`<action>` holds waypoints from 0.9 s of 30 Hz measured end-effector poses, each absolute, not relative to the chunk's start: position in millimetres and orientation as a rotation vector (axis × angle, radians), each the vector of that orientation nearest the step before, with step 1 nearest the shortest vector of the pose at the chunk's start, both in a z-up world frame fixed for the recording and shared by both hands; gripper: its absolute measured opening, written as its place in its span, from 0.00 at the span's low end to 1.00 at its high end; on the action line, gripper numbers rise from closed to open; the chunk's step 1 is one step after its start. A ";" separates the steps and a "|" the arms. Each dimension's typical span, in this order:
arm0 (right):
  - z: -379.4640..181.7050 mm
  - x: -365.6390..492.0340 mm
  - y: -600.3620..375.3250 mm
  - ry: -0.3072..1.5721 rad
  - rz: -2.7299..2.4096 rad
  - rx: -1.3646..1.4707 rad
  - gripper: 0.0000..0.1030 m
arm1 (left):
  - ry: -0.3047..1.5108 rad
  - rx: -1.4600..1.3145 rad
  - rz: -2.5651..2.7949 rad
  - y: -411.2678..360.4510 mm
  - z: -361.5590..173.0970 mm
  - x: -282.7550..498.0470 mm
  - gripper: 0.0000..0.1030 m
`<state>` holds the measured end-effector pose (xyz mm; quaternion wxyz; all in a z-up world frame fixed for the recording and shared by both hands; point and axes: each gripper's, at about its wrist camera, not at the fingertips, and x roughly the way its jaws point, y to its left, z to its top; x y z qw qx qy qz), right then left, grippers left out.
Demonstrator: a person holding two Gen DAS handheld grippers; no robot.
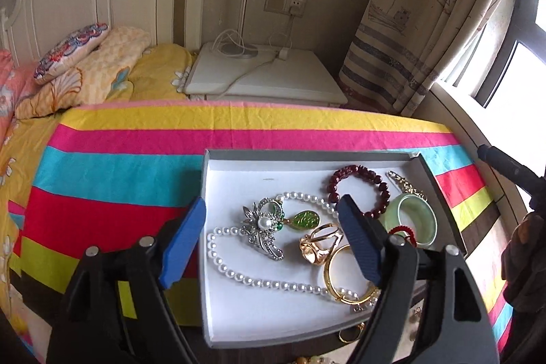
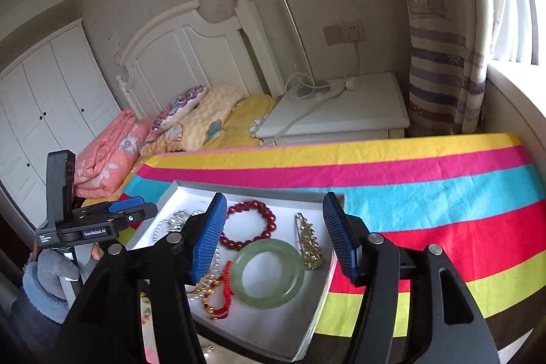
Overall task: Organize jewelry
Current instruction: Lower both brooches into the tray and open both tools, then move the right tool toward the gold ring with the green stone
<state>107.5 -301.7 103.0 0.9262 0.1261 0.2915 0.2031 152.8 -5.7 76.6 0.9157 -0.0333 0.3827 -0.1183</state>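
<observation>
Bedroom: striped cloth (image 1: 136, 159) covers the tabletop, with a grey tray (image 1: 218, 156) near its front edge. Inside lie a pearl necklace (image 1: 218, 261), a jade bangle (image 2: 268, 273) by the right wall, a red bead bracelet (image 2: 250, 224) toward the far wall, and a brooch (image 1: 264, 229) mid-tray. Left gripper (image 1: 269, 241) and right gripper (image 2: 274, 237) hang over the tray, jaws spread, holding nothing.

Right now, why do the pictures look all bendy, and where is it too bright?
Left wrist view: the fisheye lens bows the striped cloth and darkens the corners; the window glares white. Right wrist view: the same bending, the window washed out, the red string bracelet slightly blurred.
</observation>
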 end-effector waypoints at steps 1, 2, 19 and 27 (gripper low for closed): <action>114.3 97.6 -302.8 0.569 0.431 0.254 0.56 | 0.760 -0.060 -0.233 -4.6 85.8 143.7 0.83; 125.6 85.7 -303.5 0.540 0.442 0.244 0.58 | 0.734 -0.051 -0.222 -3.2 95.8 132.7 0.90; 115.7 -35.7 -299.0 0.468 0.431 0.164 0.84 | 0.675 -0.147 -0.148 43.1 80.4 -12.2 0.97; 59.1 -37.4 -297.8 0.616 0.413 0.257 0.84 | 0.746 -0.208 -0.097 59.9 31.2 -36.5 0.97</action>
